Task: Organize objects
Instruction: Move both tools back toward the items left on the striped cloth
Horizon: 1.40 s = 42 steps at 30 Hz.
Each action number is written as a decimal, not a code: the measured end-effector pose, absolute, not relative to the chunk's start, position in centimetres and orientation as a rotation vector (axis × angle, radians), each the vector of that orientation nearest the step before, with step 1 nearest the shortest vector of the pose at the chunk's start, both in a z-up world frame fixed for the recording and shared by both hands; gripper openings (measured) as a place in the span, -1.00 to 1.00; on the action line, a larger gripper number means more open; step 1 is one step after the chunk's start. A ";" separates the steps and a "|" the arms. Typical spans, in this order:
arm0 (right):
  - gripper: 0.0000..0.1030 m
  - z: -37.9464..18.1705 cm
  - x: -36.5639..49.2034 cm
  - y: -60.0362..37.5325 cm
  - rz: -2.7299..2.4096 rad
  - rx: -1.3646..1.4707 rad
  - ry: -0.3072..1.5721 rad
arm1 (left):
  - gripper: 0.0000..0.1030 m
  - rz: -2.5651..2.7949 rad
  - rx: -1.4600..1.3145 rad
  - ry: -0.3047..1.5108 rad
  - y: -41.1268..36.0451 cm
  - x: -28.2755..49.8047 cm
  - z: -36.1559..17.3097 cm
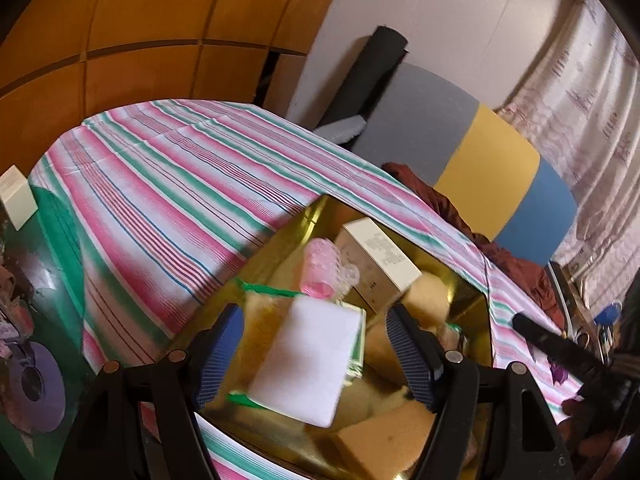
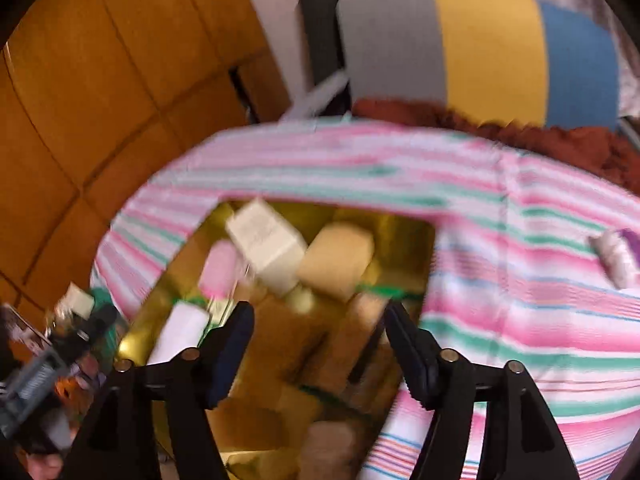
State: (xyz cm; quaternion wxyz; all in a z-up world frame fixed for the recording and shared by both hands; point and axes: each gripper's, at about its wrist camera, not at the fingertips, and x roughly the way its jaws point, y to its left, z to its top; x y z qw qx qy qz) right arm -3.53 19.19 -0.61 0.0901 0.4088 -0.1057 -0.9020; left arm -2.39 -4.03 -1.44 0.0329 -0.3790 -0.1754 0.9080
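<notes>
Hovered over the gold tray, left gripper spread apart around the white sponge, seemingly unpinched; right gripper gaped empty, ready for sorting.

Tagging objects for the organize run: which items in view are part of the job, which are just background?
Job:
gold box
white sponge
pink roller
white carton
tan sponges
small purple-and-white item loose on the cloth

Background:
striped cloth
colour-block cushion
tape roll
curtain
</notes>
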 end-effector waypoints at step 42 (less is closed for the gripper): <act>0.58 -6.4 2.9 57.6 -3.237 1.354 -0.175 | 0.46 2.227 -1.074 0.032 25.9 4.2 -1.2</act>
